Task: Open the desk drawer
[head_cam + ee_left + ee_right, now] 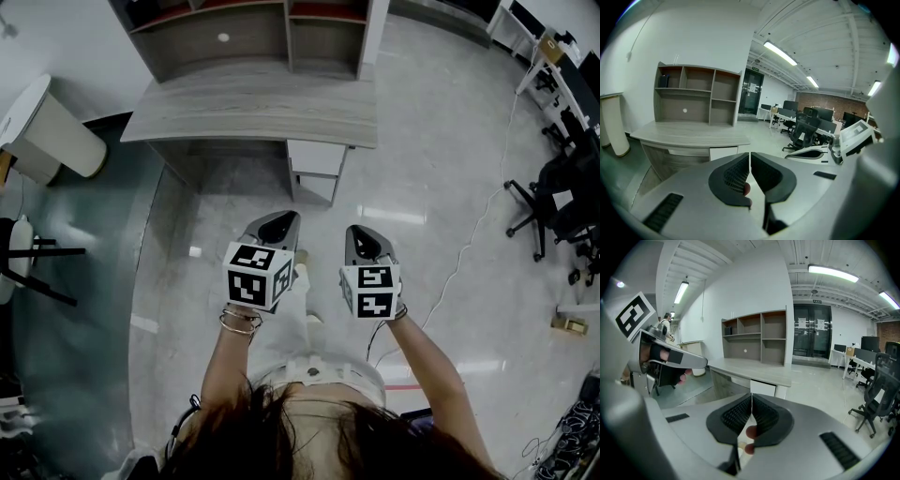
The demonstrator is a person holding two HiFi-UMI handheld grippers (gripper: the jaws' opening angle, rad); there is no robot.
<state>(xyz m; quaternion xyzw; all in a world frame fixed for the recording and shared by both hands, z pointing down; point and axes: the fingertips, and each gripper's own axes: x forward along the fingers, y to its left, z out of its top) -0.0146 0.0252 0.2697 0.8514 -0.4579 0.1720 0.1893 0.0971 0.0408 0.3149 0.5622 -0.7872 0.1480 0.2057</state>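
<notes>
A grey wooden desk (253, 108) with a shelf unit on top stands ahead of me. Its white drawer (316, 157) sits under the right end of the top and looks closed; the same drawer (723, 152) shows in the left gripper view, and in the right gripper view the drawer (763, 388) is just past my jaws. My left gripper (278, 225) and right gripper (361, 239) hang side by side over the floor, well short of the desk. Both are shut with nothing between the pads.
A white cylindrical bin (52, 131) stands left of the desk on a dark floor mat (75, 309). Black office chairs (562, 202) and a cable (478, 225) on the floor lie to the right. A shiny tiled floor (422, 178) runs between me and the desk.
</notes>
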